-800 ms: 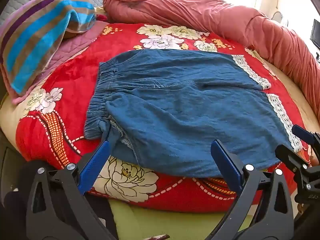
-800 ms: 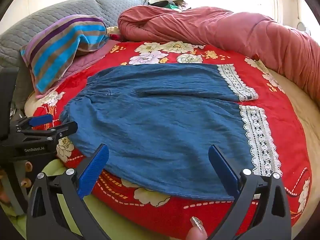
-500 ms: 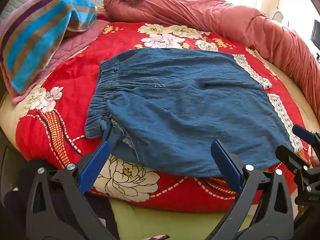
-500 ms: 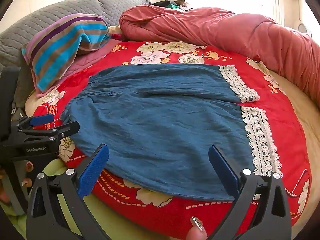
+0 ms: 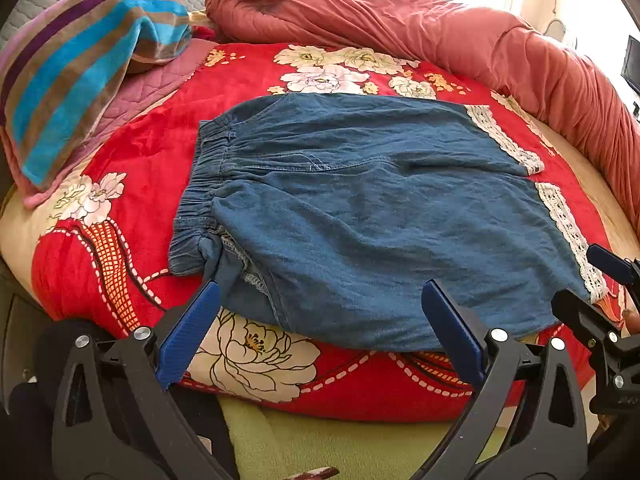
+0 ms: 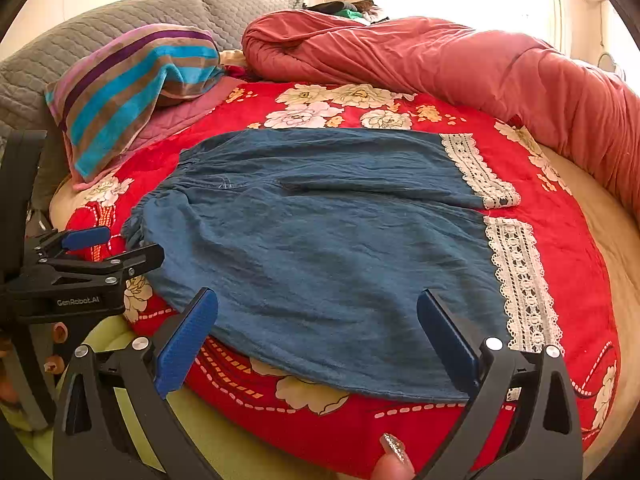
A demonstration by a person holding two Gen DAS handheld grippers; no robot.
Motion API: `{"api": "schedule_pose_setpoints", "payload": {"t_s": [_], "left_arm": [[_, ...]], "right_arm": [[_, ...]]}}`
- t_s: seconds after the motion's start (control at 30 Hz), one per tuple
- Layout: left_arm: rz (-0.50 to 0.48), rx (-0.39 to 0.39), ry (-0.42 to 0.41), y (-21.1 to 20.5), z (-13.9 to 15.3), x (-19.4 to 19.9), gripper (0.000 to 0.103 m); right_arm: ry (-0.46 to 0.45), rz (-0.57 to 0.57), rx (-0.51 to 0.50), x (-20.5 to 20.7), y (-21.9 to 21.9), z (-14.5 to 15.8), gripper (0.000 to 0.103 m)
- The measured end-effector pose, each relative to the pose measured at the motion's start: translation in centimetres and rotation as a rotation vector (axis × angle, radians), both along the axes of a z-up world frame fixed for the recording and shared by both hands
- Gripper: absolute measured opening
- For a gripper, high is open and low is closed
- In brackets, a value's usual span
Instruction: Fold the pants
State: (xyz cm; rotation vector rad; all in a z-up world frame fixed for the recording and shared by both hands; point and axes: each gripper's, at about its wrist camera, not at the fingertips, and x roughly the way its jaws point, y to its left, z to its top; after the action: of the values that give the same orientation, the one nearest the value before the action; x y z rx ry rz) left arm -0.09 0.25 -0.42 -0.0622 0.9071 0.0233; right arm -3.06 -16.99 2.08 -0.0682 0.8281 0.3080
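Tongs: left tongs (image 5: 320,320) and right tongs (image 6: 316,328) both gape wide, empty.
Risk: wrinkled blue denim lace-hemmed pants (image 5: 360,208) may bunch if gripped unevenly.

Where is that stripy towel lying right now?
The striped towel lies at the far left of the bed in both wrist views, draped over a pink quilted pad, beside the rolled red duvet and beyond the waistband end of the denim pants.
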Motion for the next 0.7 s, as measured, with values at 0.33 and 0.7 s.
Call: {"api": "schedule_pose_setpoints", "payload": {"t_s": [0.33,0.7], "left_arm": [[0.002,0.001,0.000,-0.03,0.01,0.05,0.094],[0.000,0.001,0.001,0.02,0.07,0.05,0.094]], "right_arm": [[-0.001,0.002,-0.001,-0.14,-0.06,-0.03,0.099],[0.000,0.002,-0.003,-0.21,-0.07,-0.06,0.099]]}}
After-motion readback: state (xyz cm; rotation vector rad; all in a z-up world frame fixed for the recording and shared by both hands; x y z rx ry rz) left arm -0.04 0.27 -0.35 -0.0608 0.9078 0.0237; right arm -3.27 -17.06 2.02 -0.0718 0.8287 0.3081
